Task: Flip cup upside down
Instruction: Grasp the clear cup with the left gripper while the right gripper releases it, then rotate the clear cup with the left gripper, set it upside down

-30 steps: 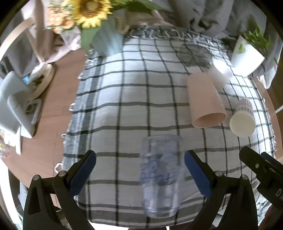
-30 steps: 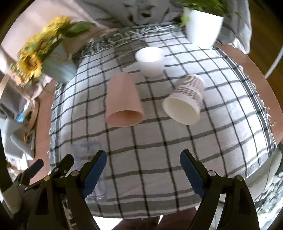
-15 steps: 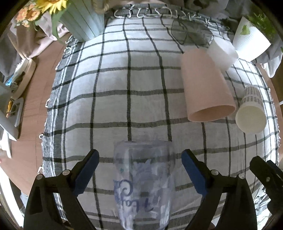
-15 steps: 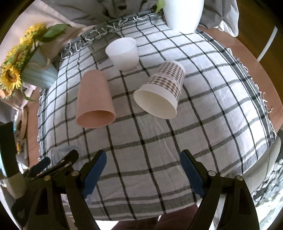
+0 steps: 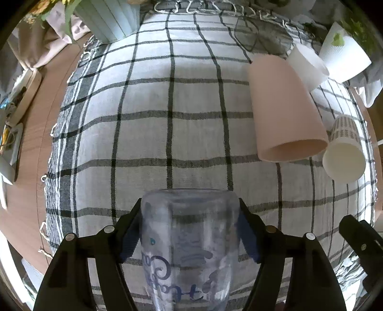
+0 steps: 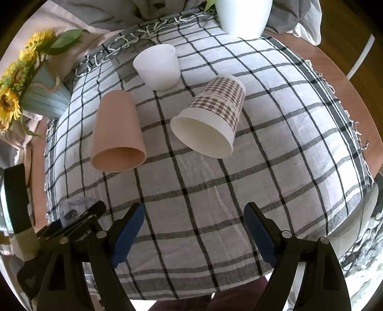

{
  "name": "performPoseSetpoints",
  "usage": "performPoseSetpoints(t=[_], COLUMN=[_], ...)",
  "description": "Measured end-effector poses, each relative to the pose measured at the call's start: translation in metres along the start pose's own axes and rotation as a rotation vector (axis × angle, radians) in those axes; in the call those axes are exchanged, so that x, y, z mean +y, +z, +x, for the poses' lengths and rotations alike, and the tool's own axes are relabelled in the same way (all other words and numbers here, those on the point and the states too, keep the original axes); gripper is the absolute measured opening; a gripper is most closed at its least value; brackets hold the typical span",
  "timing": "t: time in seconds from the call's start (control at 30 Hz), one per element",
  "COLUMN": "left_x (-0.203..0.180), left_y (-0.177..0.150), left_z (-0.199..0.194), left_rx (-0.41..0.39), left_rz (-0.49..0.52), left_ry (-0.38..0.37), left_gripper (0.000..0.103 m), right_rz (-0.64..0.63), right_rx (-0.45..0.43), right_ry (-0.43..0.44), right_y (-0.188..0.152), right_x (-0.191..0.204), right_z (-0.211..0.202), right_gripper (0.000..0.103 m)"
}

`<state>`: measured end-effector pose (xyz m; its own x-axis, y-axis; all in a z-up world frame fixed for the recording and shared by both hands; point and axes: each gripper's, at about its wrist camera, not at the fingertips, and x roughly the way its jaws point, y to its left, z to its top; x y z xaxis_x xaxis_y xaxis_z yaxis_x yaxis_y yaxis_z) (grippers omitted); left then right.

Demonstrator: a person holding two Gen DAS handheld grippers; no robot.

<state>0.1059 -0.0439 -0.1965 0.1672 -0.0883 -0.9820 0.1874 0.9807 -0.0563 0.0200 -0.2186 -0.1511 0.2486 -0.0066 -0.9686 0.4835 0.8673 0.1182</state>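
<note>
A clear plastic cup (image 5: 189,244) with blue lettering lies on its side on the checked cloth, at the near edge. My left gripper (image 5: 189,229) is shut on it, one blue pad on each side. The cup also shows small in the right wrist view (image 6: 71,211), at the lower left. A pink cup (image 6: 117,136) and a houndstooth paper cup (image 6: 210,119) lie on their sides in the middle. A white cup (image 6: 158,67) stands upright behind them. My right gripper (image 6: 194,229) is open and empty above the cloth's near edge.
A blue vase with sunflowers (image 6: 28,95) stands at the back left. A white plant pot (image 6: 241,16) stands at the back right. The checked cloth (image 6: 287,143) covers a round wooden table (image 5: 28,167). Clutter sits at the far left (image 5: 9,129).
My left gripper moved forward around the clear cup and closed on it. My right gripper came closer to the pink and paper cups and stayed open.
</note>
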Motion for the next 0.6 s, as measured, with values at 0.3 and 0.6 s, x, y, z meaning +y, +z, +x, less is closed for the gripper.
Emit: performPoseSetpoints(t=[0.3, 0.6], left_x=[0.014, 0.013], left_y=[0.009, 0.017], left_z=[-0.039, -0.052], left_rx=[-0.104, -0.168], left_rz=[-0.034, -0.029], left_ry=[-0.012, -0.025], left_gripper=[0.071, 0.071], right_rz=[-0.007, -0.012], right_rx=[-0.013, -0.062], right_ry=[0.026, 0.037], right_y=[0.002, 0.005], right_x=[0.007, 0.013], right_z=[-0.007, -0.022], right_gripper=[0.085, 0.085])
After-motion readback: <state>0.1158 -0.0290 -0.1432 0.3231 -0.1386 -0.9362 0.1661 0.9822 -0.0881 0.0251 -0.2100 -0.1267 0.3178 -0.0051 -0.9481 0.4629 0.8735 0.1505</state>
